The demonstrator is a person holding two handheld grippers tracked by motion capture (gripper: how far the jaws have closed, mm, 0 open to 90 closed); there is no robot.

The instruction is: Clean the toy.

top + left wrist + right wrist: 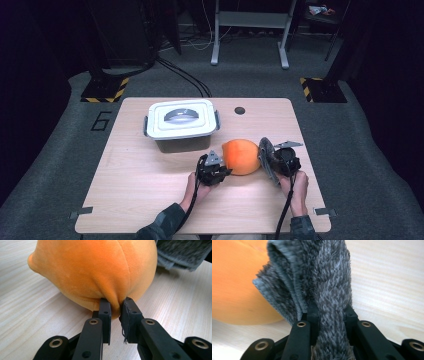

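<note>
**Wiping the orange plush with a grey cloth**

The left hand-held gripper is clamped on a fold of the orange plush toy, which lies on the worktop between the two hands, near the front edge. The right hand-held gripper is closed on a fluffy grey cloth that touches the toy's right side. To wipe well, the person should probably keep the left pinch steady as an anchor and sweep the cloth in short strokes over the plush. A lidded grey box stands just behind and to the left; the right and front edges of the worktop are near, so wide strokes seem best avoided.
</note>
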